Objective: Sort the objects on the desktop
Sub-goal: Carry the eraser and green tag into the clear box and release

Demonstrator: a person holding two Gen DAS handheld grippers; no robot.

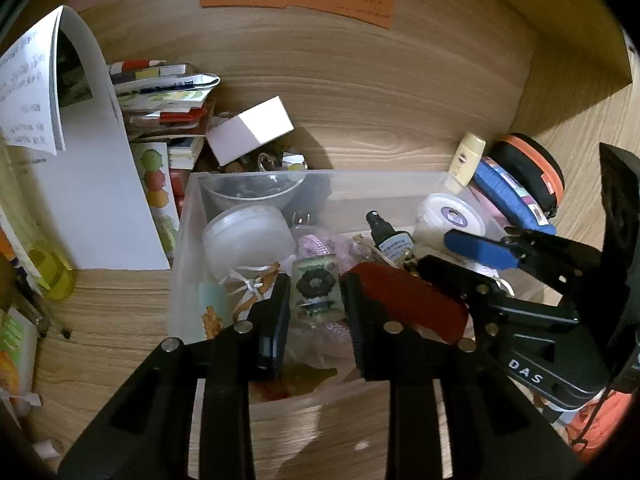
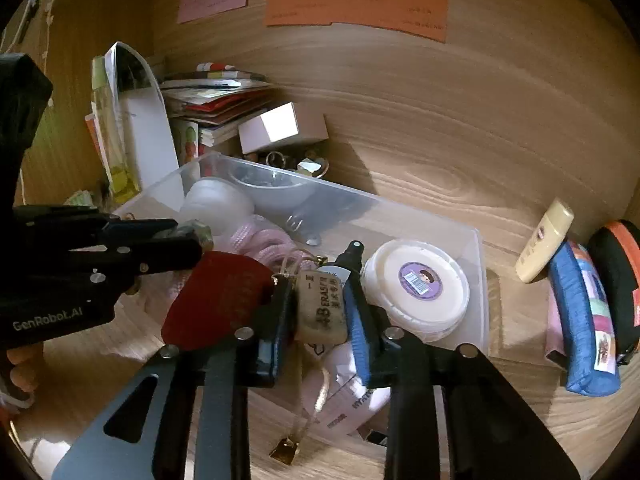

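A clear plastic bin (image 1: 188,216) (image 2: 480,264) on the wooden desk holds small items. My left gripper (image 1: 316,304) is shut on a small floral-print block (image 1: 316,292) just above the bin's contents. It also shows in the right wrist view (image 2: 192,236), at the left. My right gripper (image 2: 320,312) is shut on a worn eraser (image 2: 322,308) with a gold tassel charm (image 2: 286,450) hanging below, over the bin. In the left wrist view the right gripper (image 1: 456,252) reaches in from the right. A red pouch (image 1: 408,300) (image 2: 216,300) lies between the two grippers.
The bin also holds a frosted jar (image 1: 248,240), a white round tub (image 2: 416,284), a small spray bottle (image 2: 348,260) and pink rope (image 2: 264,240). Books (image 1: 160,96) and a white box (image 1: 252,128) sit behind. A cream bottle (image 2: 544,246), blue pouch (image 2: 580,320) and orange-black case (image 2: 616,280) lie at right.
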